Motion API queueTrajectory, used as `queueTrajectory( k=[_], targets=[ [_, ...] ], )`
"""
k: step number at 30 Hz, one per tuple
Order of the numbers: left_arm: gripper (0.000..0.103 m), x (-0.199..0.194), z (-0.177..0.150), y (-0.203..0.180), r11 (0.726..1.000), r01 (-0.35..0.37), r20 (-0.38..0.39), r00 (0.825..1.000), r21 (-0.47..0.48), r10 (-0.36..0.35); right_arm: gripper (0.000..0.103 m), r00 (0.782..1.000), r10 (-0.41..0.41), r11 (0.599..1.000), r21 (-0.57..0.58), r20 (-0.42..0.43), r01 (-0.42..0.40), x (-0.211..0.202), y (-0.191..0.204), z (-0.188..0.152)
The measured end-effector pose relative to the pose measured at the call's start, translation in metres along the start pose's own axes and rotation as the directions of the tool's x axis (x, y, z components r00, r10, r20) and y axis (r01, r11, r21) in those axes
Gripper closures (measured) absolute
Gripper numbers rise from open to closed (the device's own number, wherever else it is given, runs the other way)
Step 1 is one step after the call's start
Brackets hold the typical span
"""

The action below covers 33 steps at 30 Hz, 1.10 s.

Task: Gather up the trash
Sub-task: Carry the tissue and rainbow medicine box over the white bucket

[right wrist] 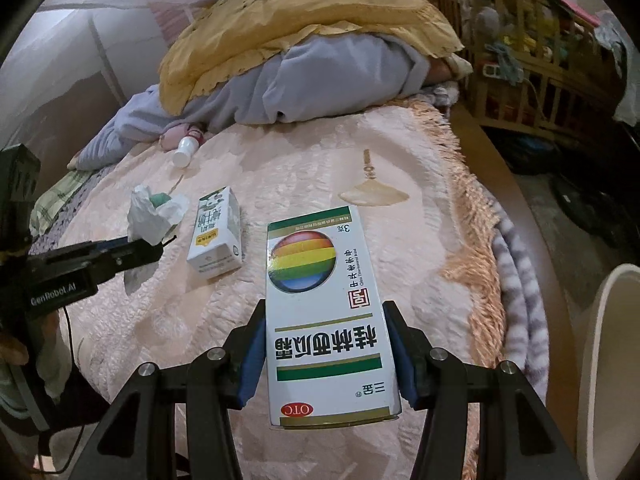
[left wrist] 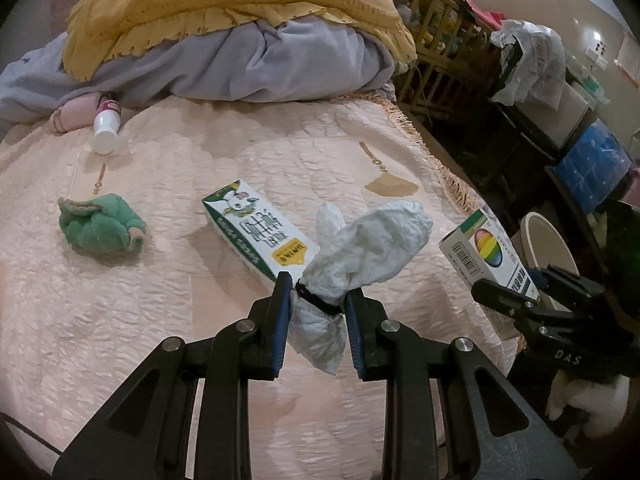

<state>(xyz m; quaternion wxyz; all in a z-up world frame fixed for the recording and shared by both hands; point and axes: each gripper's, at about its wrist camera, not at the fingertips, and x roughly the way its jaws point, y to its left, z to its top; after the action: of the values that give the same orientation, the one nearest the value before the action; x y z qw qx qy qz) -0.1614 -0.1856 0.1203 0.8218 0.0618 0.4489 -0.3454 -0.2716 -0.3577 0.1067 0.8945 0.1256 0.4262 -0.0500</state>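
My left gripper (left wrist: 318,293) is shut on a crumpled white wad (left wrist: 372,240) bound with a black tie, held above the pink bedspread (left wrist: 200,320). The right wrist view shows the same wad (right wrist: 152,216) in the left gripper (right wrist: 156,246) at the left. My right gripper (right wrist: 325,309) is shut on a white medicine box (right wrist: 324,300) with a rainbow ball printed on it. That box (left wrist: 488,252) and the right gripper (left wrist: 520,288) hang over the bed's right edge. A green-and-white milk carton (left wrist: 256,232) (right wrist: 218,236) lies on the bed. A white bottle (left wrist: 106,130) (right wrist: 186,152) lies further back.
A beige bin (left wrist: 548,240) (right wrist: 612,360) stands on the floor right of the bed. A green plush item (left wrist: 100,226) lies at the left. A yellow blanket (left wrist: 240,0) over a grey quilt (left wrist: 260,68) fills the bed's far end. A wooden crib (left wrist: 444,40) stands behind.
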Motion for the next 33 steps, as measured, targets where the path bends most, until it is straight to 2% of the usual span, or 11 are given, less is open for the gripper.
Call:
queueTrajectory(
  k=[9,16,33],
  targets=[
    [0.080,0.004,-0.006,-0.019,0.999,-0.025,0.009,1.000,0.035,0.025,0.051,1.000,-0.004,1.000,0.016,0.016,0.003,-0.009,-0.005,-0.005],
    [0.080,0.008,-0.006,-0.030,0.998,-0.018,0.006,1.000,0.053,0.017,0.051,1.000,-0.011,1.000,0.027,0.030,0.010,-0.016,-0.011,-0.006],
    [0.080,0.032,0.004,-0.091,0.989,0.059,-0.024,0.998,0.138,-0.056,0.051,0.995,-0.079,0.990,0.121,0.061,0.072,-0.047,-0.066,-0.012]
  ],
)
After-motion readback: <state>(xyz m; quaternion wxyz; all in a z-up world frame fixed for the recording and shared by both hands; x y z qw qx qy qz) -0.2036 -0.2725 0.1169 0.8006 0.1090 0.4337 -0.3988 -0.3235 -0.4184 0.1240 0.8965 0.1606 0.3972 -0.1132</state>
